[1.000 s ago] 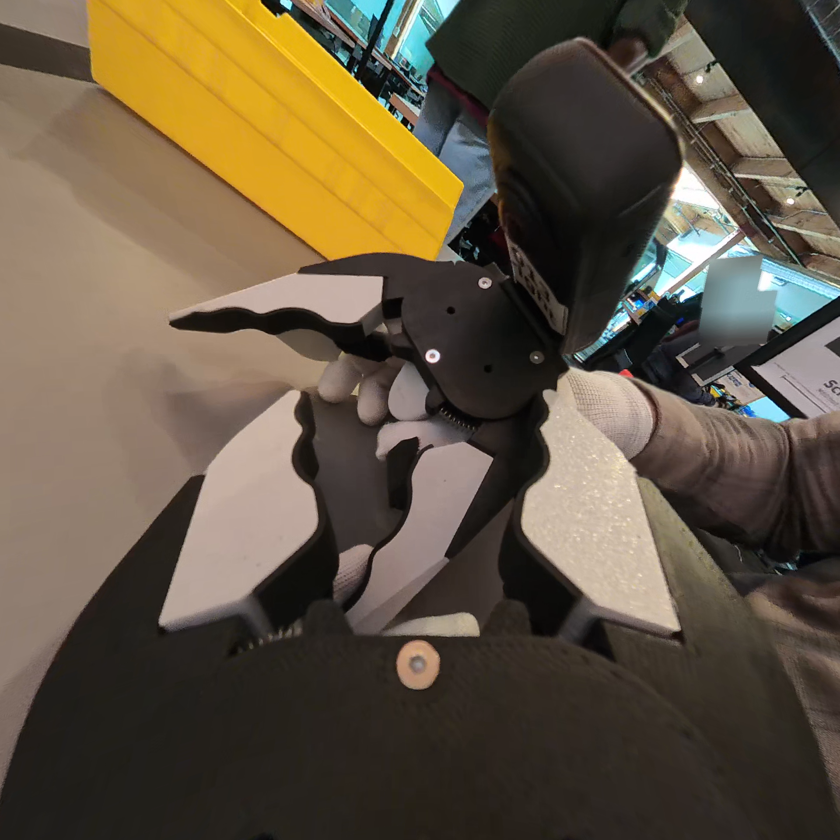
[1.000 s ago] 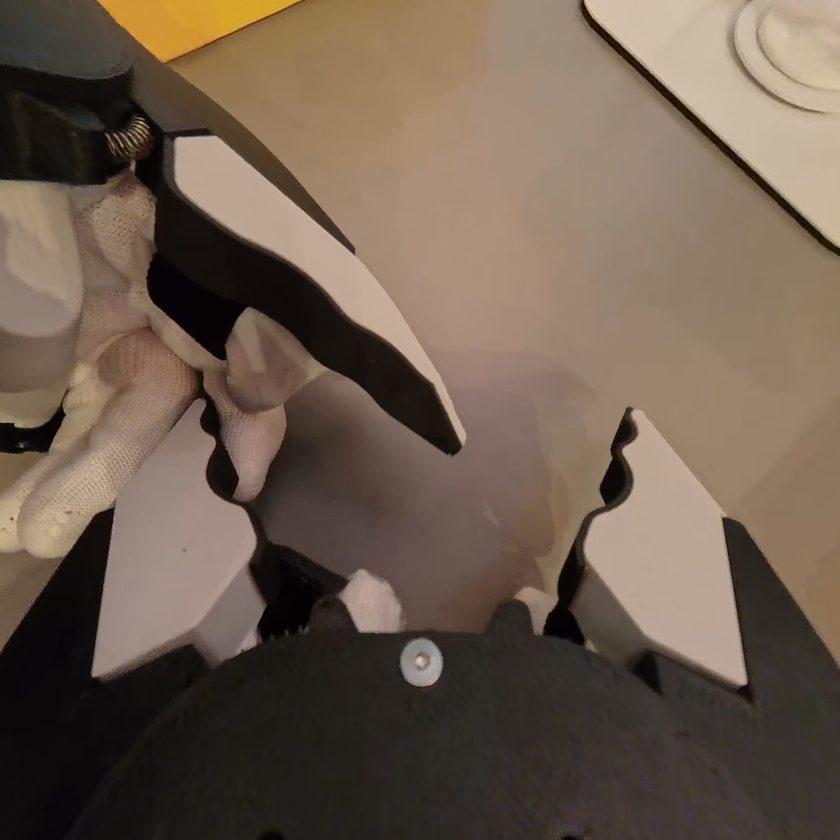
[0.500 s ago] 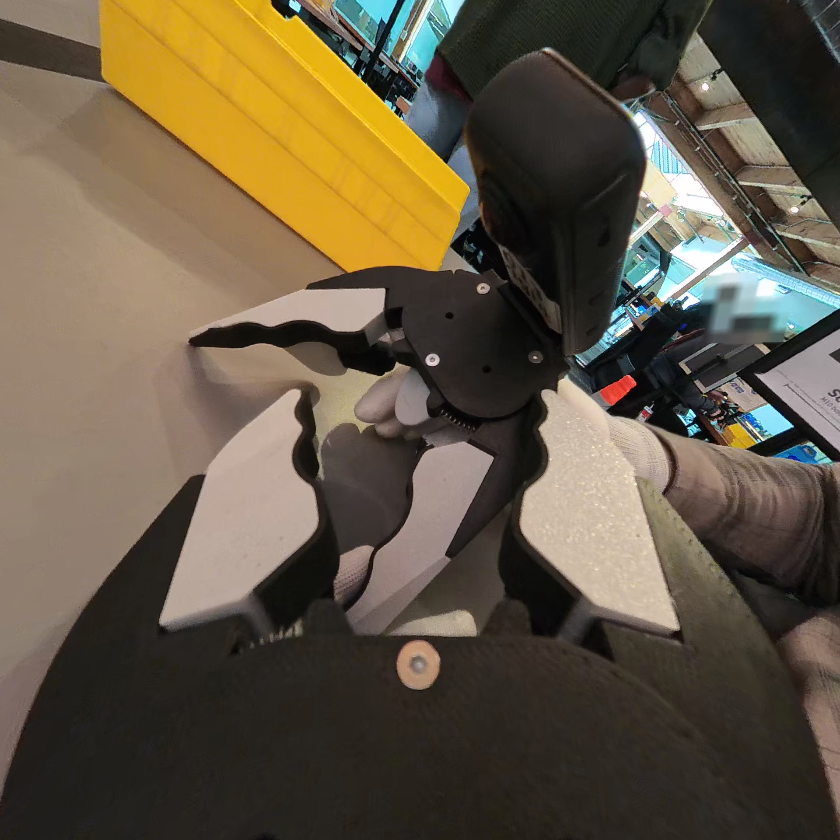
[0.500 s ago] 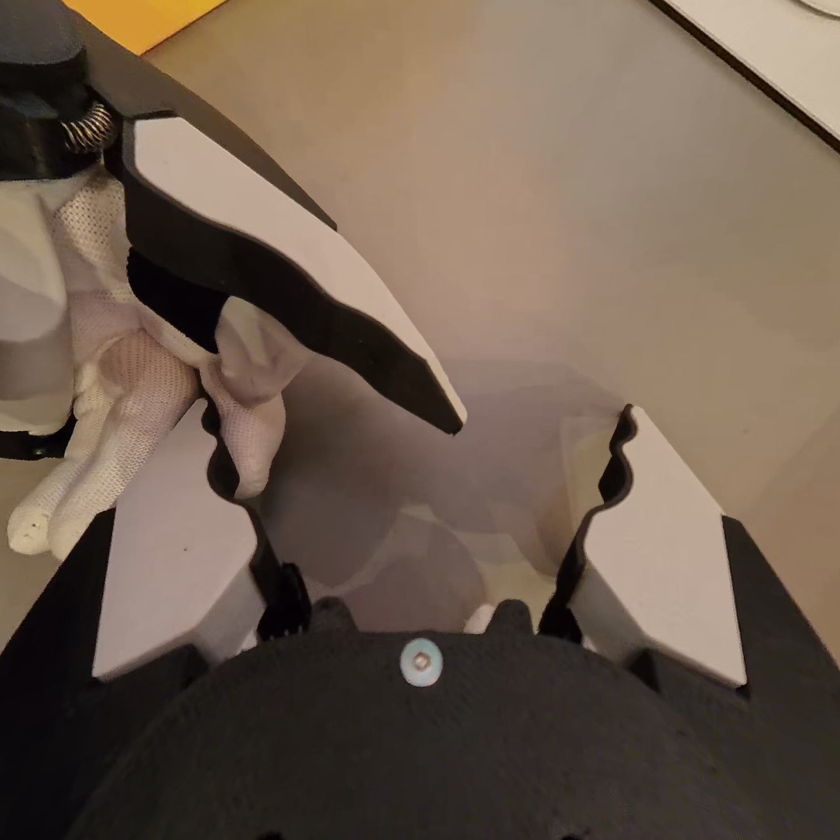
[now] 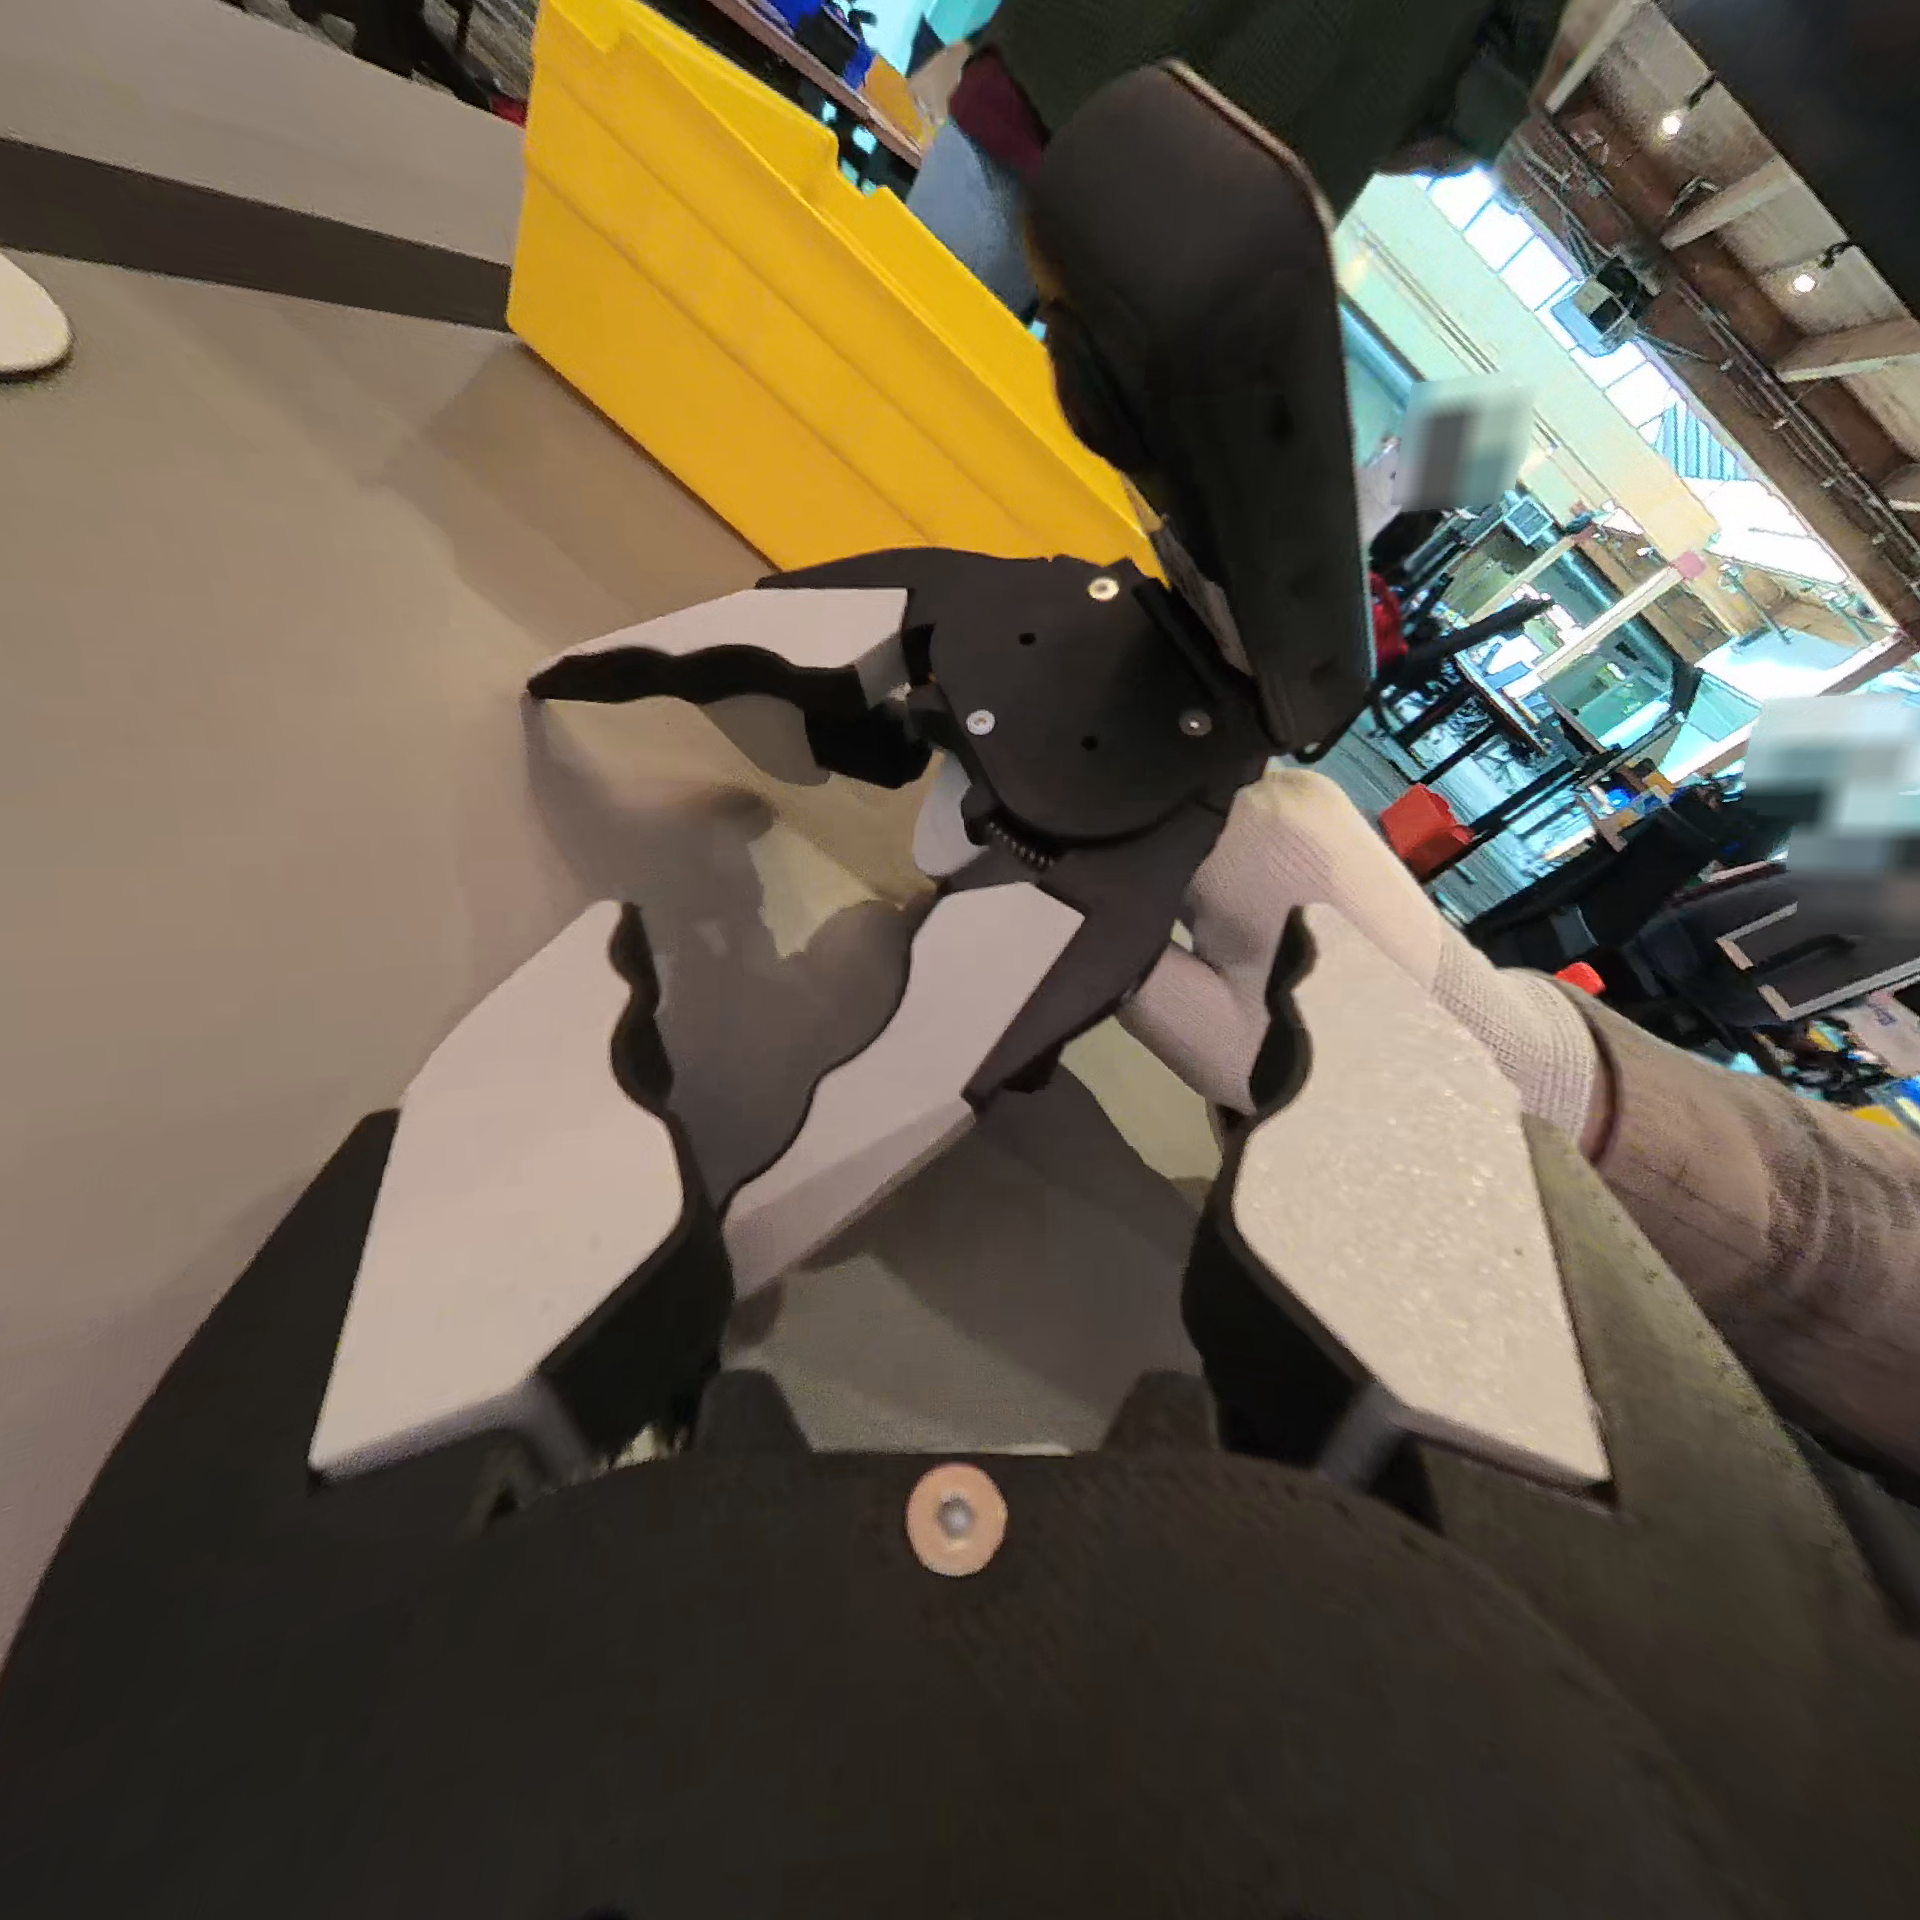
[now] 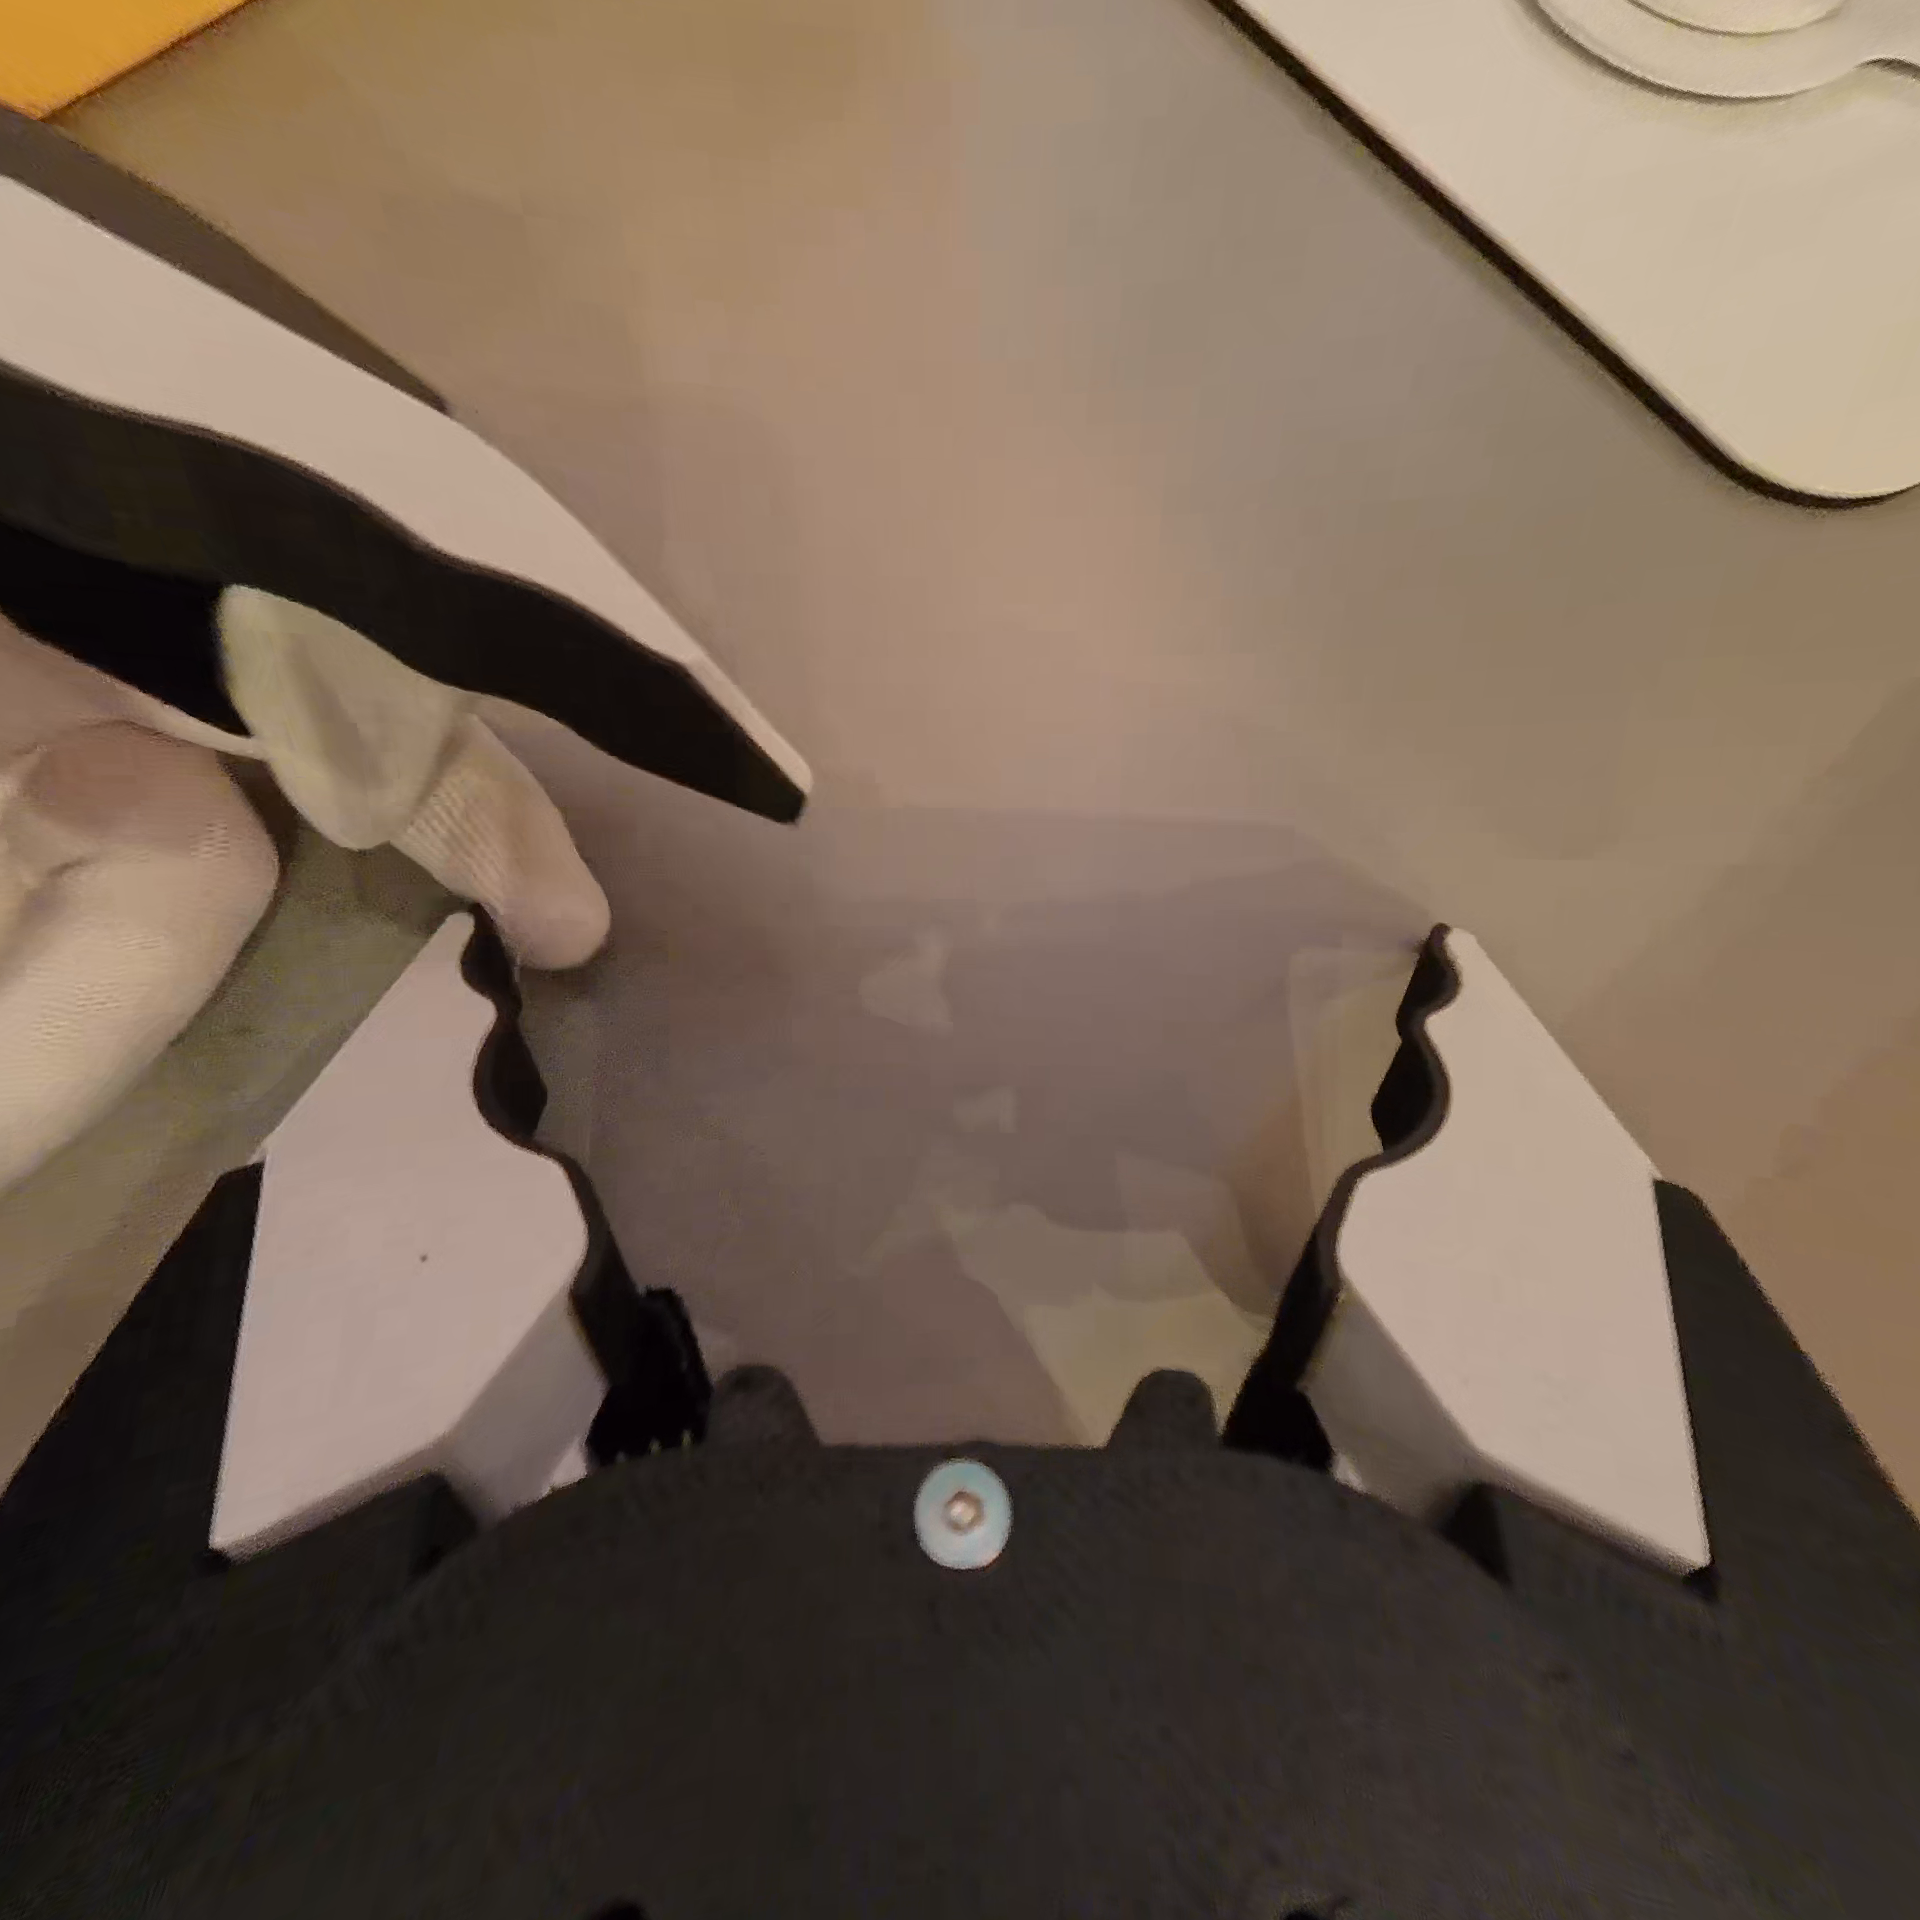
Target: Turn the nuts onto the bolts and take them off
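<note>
No nut or bolt shows in either view. My left gripper (image 5: 961, 925) is open and empty, low over the grey table (image 5: 260, 727). My right gripper (image 6: 956, 935) is open and empty, also close above the table (image 6: 1039, 468). The two grippers cross each other. In the left wrist view the right gripper's body (image 5: 1060, 707) and spread fingers (image 5: 727, 644) sit just ahead, one finger reaching between my left fingers. In the right wrist view one left finger (image 6: 416, 499) juts in from the upper left, with a white-gloved hand (image 6: 104, 935) under it.
A yellow bin (image 5: 779, 343) stands on the table behind the right gripper. A white board with a dark edge (image 6: 1662, 260) lies at the far right and bears a round white thing (image 6: 1766, 42). A gloved hand and sleeve (image 5: 1662, 1195) hold the right gripper. A person stands behind the bin.
Both grippers stay open and empty. The left view has swung, so the yellow bin and right gripper sit farther right. In the right view the left finger has drawn up and left.
</note>
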Available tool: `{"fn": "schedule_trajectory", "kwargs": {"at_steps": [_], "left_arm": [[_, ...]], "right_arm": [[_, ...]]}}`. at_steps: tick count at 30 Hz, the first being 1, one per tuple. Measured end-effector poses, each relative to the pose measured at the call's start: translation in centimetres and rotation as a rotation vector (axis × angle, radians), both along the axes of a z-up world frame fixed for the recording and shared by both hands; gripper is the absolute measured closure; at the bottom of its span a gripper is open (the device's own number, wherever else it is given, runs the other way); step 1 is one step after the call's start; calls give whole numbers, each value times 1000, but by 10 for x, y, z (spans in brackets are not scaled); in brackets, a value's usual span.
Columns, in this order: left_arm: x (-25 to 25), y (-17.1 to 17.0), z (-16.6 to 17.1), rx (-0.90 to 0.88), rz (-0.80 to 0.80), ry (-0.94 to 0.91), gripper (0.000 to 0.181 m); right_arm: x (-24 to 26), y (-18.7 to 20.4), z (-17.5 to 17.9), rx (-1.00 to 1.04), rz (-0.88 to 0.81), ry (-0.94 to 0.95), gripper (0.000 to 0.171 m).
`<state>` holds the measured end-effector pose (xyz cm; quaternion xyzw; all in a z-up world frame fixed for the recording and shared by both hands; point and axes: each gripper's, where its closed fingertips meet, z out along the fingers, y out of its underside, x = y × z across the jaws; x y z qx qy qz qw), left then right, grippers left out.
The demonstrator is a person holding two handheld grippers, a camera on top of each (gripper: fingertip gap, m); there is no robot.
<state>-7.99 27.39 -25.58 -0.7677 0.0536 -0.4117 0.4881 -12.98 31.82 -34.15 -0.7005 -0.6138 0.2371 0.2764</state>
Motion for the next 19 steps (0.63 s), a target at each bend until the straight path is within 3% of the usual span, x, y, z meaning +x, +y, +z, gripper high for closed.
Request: {"fn": "schedule_trajectory", "kwargs": {"at_steps": [7, 12, 19], "left_arm": [[-19, -4, -3, 35, 79, 163, 63], [-35, -12, -17, 4, 100, 353, 56], [-10, -32, -33, -57, -26, 466, 47]], "right_arm": [[7, 33, 0, 0, -112, 0, 12], [7, 32, 0, 0, -98, -1, 11], [7, 32, 0, 0, -98, -1, 11]]}}
